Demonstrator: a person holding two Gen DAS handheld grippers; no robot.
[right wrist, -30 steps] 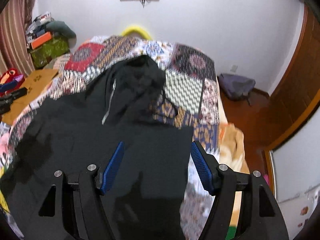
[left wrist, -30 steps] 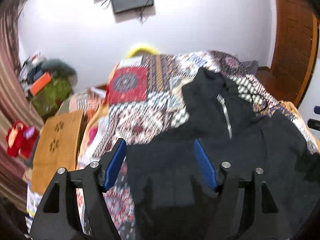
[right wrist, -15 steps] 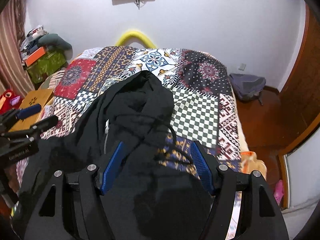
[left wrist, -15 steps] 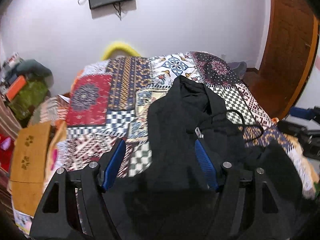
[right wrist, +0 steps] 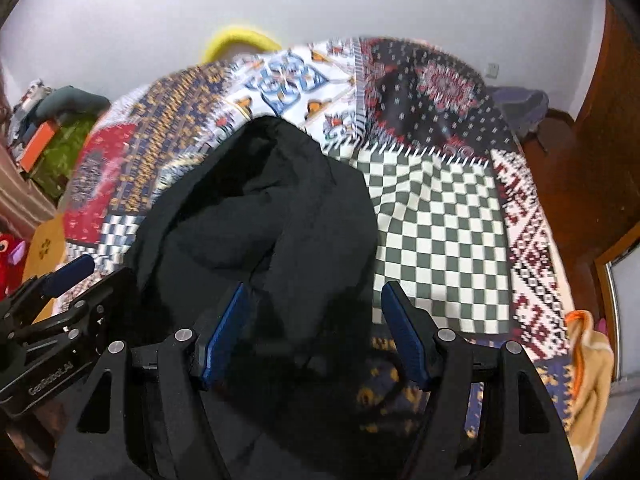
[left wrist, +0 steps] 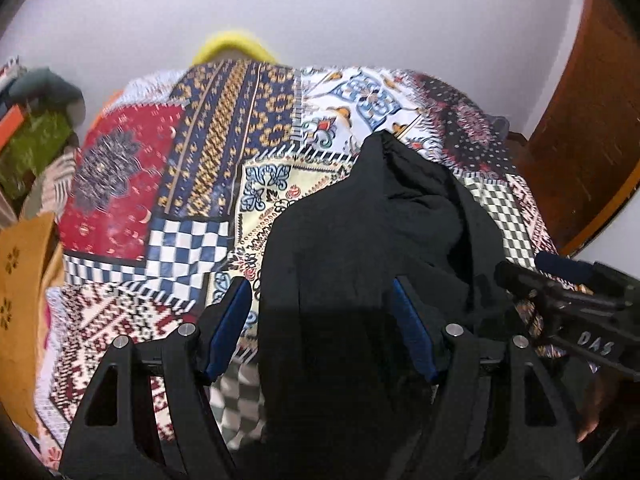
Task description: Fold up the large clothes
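A large black hooded garment [left wrist: 380, 220] lies on a patchwork bedspread [left wrist: 192, 184], hood end toward the far wall; it also shows in the right wrist view [right wrist: 272, 208]. My left gripper [left wrist: 322, 328] is open, its blue pads wide apart above the garment's near part. My right gripper [right wrist: 314, 336] is open too, over the garment's right edge. Each gripper shows in the other's view: the right one at the right edge [left wrist: 568, 300], the left one at the left edge [right wrist: 52, 320]. Neither holds cloth.
The bedspread [right wrist: 440, 216] covers the bed to a white wall. A yellow curved headboard [left wrist: 232, 46] is at the far end. A wooden door [left wrist: 592, 120] stands right. Boxes and clutter [left wrist: 36, 128] and an orange board [left wrist: 20, 280] lie left.
Both grippers have moved forward and lower toward the hood end and closer to each other. The garment looks bunched narrower than a second ago. Both stay open.
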